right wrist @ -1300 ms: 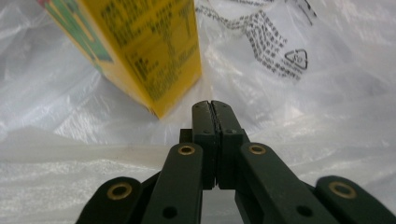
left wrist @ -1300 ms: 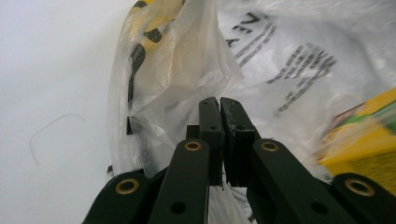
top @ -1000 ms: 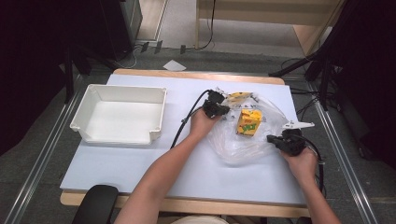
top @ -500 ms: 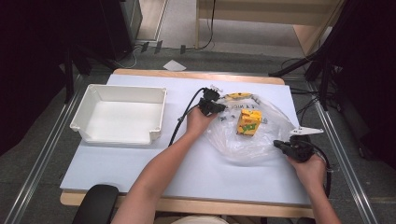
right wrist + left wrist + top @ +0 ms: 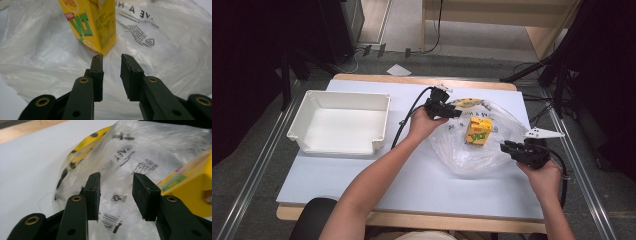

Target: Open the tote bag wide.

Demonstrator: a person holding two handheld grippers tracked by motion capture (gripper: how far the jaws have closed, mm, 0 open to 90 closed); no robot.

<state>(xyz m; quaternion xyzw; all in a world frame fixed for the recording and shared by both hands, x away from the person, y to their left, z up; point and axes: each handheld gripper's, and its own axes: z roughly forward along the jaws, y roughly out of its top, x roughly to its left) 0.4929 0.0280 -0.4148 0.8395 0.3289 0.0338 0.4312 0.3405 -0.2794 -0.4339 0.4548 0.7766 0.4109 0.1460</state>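
Juice carton (image 5: 478, 131) stands upright inside the clear plastic bag (image 5: 472, 150) mid-table, straight ahead of the right gripper (image 5: 508, 147) — the nearer one. Both grippers gape with nothing held; the left gripper (image 5: 454, 112) sits at the bag's far-left edge.

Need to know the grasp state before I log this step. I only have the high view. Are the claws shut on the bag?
Observer: No. In the left gripper view the left claw is open, its jaws apart in front of the clear plastic bag.
Operator: And the right one?
Observer: The right claw is open too, a gap between its jaws, pointing at the bag below the yellow juice carton.
Operator: Anything else inside?
Observer: A yellow item with black spots lies in the bag, left of the left claw in its view; what it is, I cannot tell.
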